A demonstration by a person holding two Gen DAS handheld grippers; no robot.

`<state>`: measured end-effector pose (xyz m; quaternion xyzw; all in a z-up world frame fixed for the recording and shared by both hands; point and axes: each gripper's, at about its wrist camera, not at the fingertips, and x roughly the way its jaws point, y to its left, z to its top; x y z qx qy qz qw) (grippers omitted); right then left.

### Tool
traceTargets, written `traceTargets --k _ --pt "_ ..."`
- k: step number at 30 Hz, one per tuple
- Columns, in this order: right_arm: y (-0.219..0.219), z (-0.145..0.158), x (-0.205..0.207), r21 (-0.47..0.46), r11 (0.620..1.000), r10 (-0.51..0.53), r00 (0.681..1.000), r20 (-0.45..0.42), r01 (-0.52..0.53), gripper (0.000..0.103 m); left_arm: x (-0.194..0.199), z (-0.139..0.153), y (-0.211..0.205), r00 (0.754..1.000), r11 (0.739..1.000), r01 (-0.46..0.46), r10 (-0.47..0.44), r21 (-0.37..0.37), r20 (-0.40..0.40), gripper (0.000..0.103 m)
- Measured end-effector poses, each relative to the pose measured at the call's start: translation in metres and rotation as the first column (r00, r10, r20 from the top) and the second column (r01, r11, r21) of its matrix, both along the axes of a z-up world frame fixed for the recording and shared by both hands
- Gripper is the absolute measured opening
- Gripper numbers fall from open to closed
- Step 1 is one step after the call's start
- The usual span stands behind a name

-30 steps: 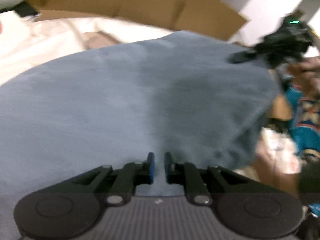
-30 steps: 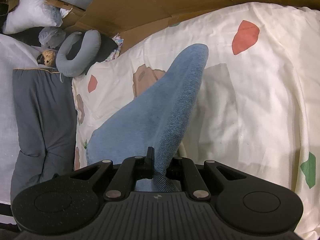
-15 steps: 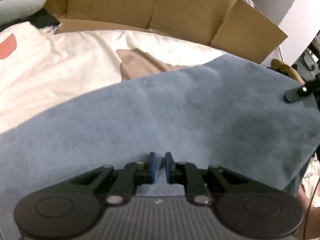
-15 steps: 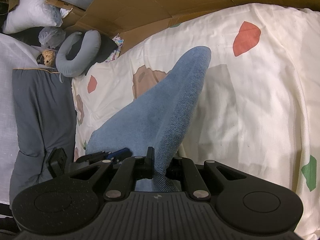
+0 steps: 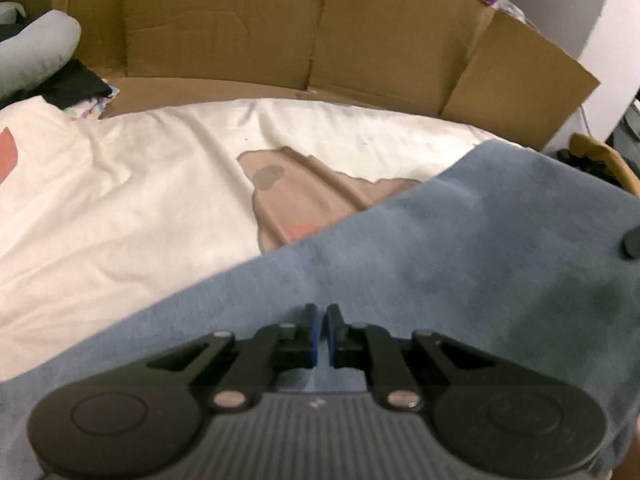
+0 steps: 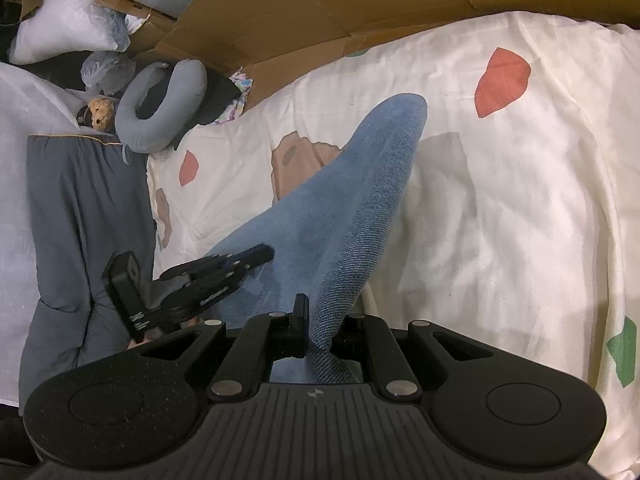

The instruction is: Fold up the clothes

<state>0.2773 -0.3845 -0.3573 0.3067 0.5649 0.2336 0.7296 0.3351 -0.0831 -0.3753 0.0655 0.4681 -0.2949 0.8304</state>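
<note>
— Holding the blue garment (image 6: 340, 208) up like this, what is the purpose?

— I think it is to make a clean fold. The right gripper (image 6: 320, 312) is clamped tight on a bunched edge of the garment. From there the cloth goes away from it in a raised ridge above the cream sheet (image 6: 500, 220). Its far end is rounded and casts a shadow on the sheet, so that part looks lifted and not lying flat.

— And the other gripper?

— The left gripper (image 5: 323, 312) is over the wide, flat side of the garment. Its jaws are drawn together to a thin slit. In the right wrist view its tips are down at the cloth, but I cannot tell if any cloth is caught between them.

— Why two holds on one garment?

— One hand alone lets the cloth sag. With a second point on the same edge the person can carry that edge straight across, I suppose.

— Where does the rest of the garment lie?

— On the sheet, at the near side, well away from the cardboard (image 5: 240, 20) that stands behind the sheet.
</note>
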Motion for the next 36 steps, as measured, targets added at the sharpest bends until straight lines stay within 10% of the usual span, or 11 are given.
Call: traceTargets --k 29,36 --pt "0.039 0.04 0.003 -0.13 0.991 0.028 1.0 0.006 -0.027 0.006 -0.084 -0.001 0.034 0.989 0.99 0.084 -0.097 -0.116 -0.112 0.009" --pt "0.069 0.062 0.004 -0.344 0.937 0.044 0.998 -0.04 -0.055 0.006 -0.082 0.033 0.073 0.999 0.988 0.005 -0.012 -0.154 -0.045 0.032"
